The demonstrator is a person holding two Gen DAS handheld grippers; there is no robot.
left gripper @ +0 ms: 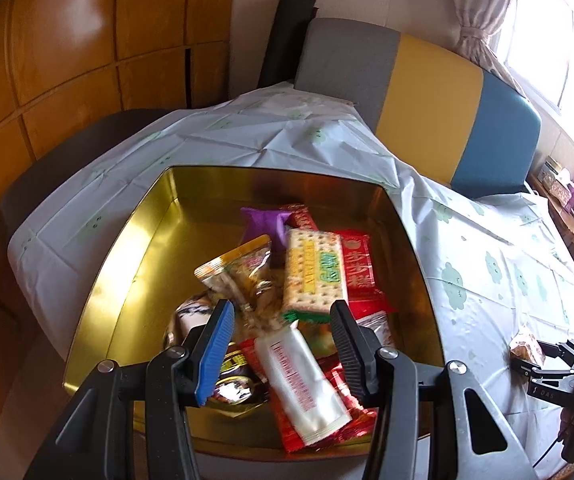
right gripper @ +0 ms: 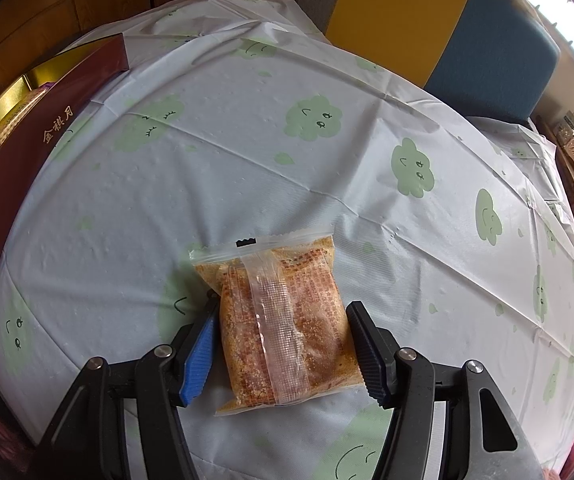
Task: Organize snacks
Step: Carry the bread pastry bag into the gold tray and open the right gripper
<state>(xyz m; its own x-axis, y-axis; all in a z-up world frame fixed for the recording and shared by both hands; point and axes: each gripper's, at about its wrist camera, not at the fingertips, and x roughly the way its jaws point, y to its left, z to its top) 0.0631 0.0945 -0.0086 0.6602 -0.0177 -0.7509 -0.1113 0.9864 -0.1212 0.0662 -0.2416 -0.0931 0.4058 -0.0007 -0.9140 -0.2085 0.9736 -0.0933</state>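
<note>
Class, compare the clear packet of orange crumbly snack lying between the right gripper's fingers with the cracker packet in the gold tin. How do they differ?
The orange packet lies alone on the tablecloth; the cracker packet rests on other snacks in the gold tin. The orange packet's wrapper is clear with faint red print; the cracker packet carries a yellow and green label. Both are sealed, flat and rectangular.

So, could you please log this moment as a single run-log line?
left gripper: open above gold tin box of snacks | right gripper: open, straddling clear packet of orange crumbly snack on tablecloth
</note>
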